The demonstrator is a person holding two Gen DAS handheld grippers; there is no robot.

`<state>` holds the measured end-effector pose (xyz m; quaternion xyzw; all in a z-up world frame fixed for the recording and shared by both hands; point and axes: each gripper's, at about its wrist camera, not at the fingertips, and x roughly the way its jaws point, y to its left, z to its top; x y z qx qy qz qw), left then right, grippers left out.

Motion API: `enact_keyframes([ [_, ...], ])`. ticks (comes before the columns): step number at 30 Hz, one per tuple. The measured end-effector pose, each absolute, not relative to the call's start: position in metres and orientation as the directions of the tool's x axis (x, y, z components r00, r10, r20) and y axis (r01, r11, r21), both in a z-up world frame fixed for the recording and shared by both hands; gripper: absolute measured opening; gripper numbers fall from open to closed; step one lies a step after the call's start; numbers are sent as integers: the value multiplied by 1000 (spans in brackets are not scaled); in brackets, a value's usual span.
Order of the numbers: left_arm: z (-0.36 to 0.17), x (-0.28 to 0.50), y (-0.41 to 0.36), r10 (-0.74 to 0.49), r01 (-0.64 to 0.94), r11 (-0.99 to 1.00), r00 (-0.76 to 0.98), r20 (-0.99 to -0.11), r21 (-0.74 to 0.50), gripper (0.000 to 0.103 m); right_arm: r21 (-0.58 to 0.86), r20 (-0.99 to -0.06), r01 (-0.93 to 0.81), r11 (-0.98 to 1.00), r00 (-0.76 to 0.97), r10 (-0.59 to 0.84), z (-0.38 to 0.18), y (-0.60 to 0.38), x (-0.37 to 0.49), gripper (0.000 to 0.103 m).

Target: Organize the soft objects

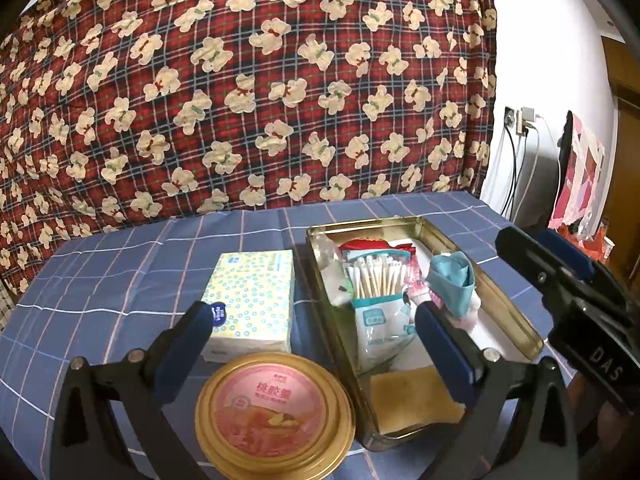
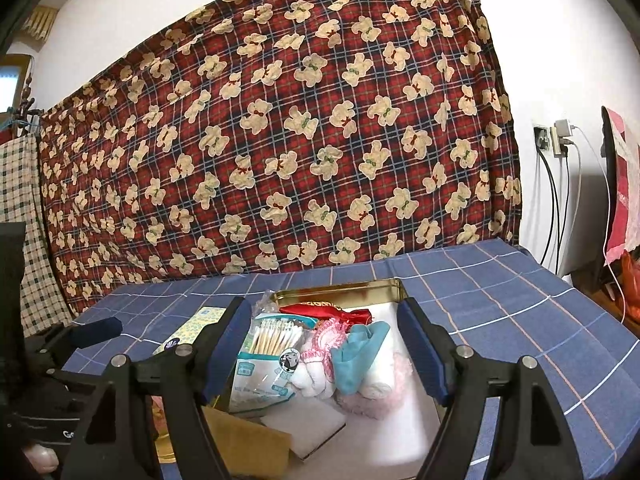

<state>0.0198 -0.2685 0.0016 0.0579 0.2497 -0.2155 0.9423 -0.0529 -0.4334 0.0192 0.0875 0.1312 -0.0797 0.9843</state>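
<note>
A gold metal tin stands open on the blue checked tablecloth. Inside lie a bag of cotton swabs, a teal cloth, pink and white socks, a red item and a yellow sponge. My left gripper is open and empty above the tin's left wall and a tissue pack. My right gripper is open and empty, hovering over the tin with the teal cloth and swabs between its fingers. The right gripper also shows in the left wrist view.
A round pink-and-gold lidded tub sits at the front beside the tin. A red plaid bear-print blanket hangs behind the table. Cables and a wall socket are at the right. The table edge drops off at the right.
</note>
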Motion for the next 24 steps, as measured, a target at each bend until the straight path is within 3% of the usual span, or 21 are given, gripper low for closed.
enact_keyframes([
  [24, 7, 9, -274, -385, 450, 893, 798, -464, 33, 102, 150, -270, 182, 972, 953, -136, 20, -433, -54, 78],
])
